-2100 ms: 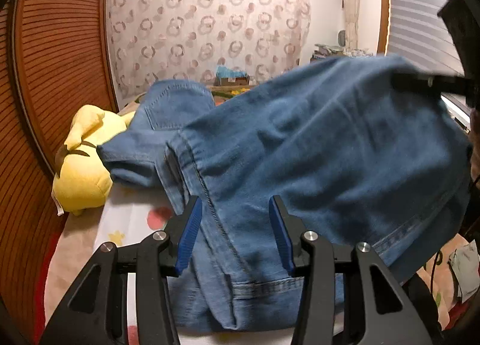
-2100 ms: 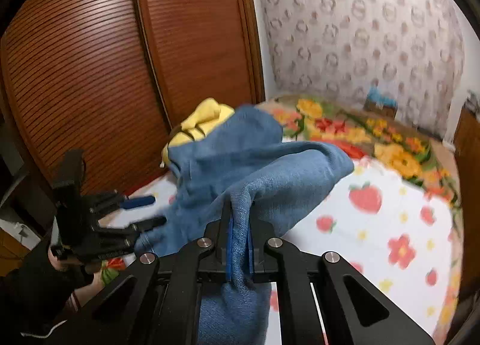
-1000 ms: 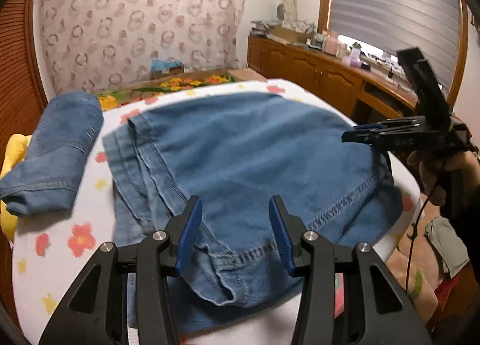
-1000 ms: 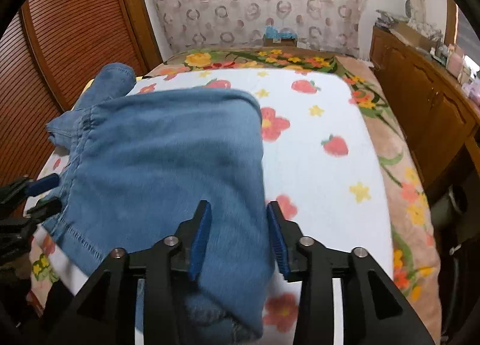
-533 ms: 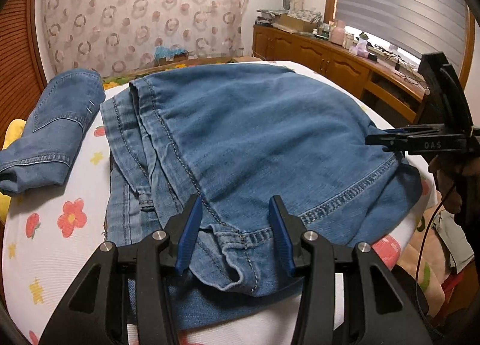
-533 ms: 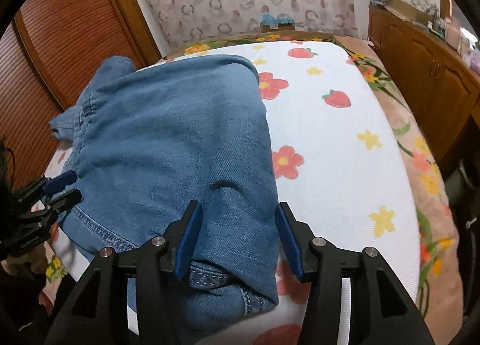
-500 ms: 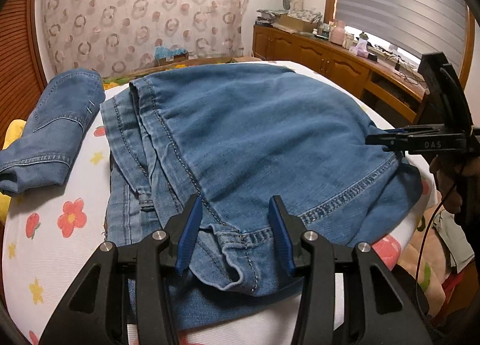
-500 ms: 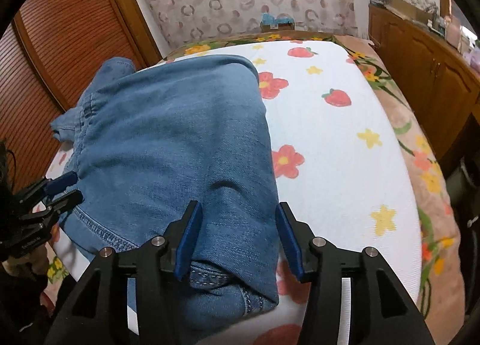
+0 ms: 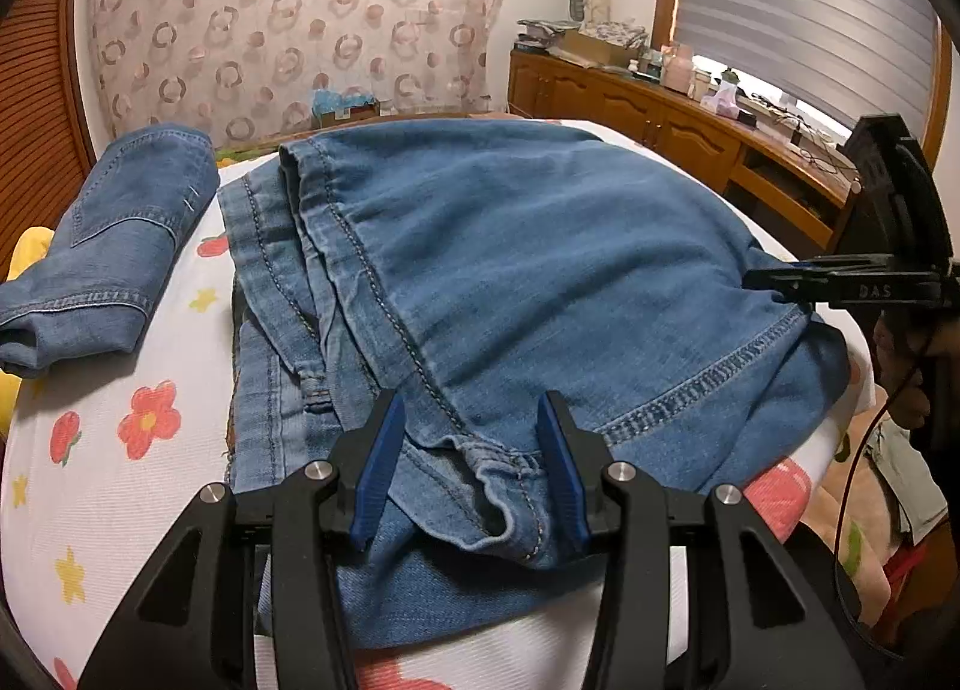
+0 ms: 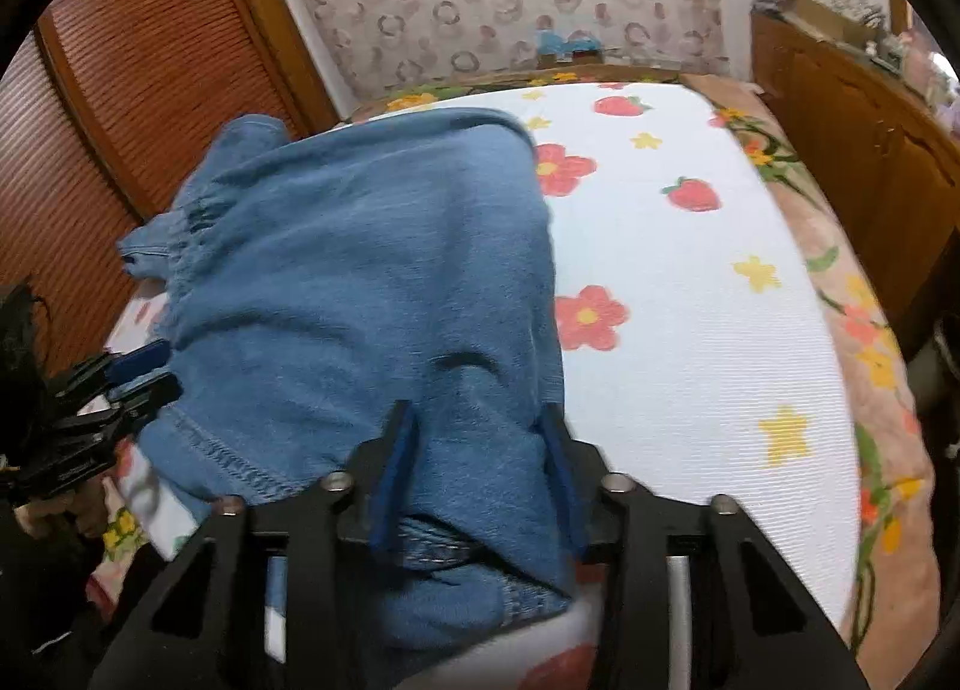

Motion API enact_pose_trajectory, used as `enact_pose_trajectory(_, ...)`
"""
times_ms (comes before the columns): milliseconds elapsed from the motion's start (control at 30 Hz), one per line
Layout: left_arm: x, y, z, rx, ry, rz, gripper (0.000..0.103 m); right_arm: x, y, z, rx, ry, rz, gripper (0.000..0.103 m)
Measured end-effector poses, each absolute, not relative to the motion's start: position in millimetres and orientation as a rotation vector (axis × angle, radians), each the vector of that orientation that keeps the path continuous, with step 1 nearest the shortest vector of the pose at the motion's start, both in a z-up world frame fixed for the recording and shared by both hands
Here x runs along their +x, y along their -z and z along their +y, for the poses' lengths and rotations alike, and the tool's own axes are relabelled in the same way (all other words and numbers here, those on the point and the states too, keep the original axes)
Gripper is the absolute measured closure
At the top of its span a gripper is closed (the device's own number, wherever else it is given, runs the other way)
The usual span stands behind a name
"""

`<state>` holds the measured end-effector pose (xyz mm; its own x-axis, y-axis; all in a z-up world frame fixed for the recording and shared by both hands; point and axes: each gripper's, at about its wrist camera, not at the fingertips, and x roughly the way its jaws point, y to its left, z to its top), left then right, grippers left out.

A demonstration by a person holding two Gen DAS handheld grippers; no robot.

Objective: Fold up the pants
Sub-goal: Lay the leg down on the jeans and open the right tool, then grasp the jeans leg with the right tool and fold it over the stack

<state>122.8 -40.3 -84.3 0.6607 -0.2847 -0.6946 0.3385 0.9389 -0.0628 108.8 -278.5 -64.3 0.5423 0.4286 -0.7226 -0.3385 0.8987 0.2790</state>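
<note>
Here the blue denim jeans (image 9: 540, 270) lie folded over on the flower-print bed sheet (image 9: 120, 480), filling the centre of the left wrist frame and the left half of the right wrist frame. The left gripper (image 9: 471, 465) stands with its jaws apart at the lower centre, a bunched hem between the blue pads but not pinched. The right gripper (image 10: 477, 471) straddles the near edge of the fold, and its jaws are closing with denim between them; the blurred picture shows no pinch yet.

Denim like this is soft but fairly heavy and thick (several layers are stacked here), so it should drape and sag rather than hold a shape. The stitched hems and seams look like the firmest places to take hold, each gripper at one near corner. A second folded pair (image 9: 114, 246) sits at the left, beside a yellow plush toy (image 9: 24, 258).
</note>
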Motion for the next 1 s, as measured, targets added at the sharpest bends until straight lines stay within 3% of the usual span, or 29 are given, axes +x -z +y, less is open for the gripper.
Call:
enact_pose_trajectory(67,123,83,-41,0.071,0.348,0.776,0.056,108,64,-277,0.11,-0.476,0.884,0.074)
enact_pose_trajectory(267,120,68,-46,0.058,0.345,0.757,0.056,103,59,-279,0.137,-0.502,0.855,0.083)
enact_pose_trajectory(1000,115,79,-60,0.027,0.388,0.798,0.056,75,8,-257,0.113,-0.589,0.676,0.085)
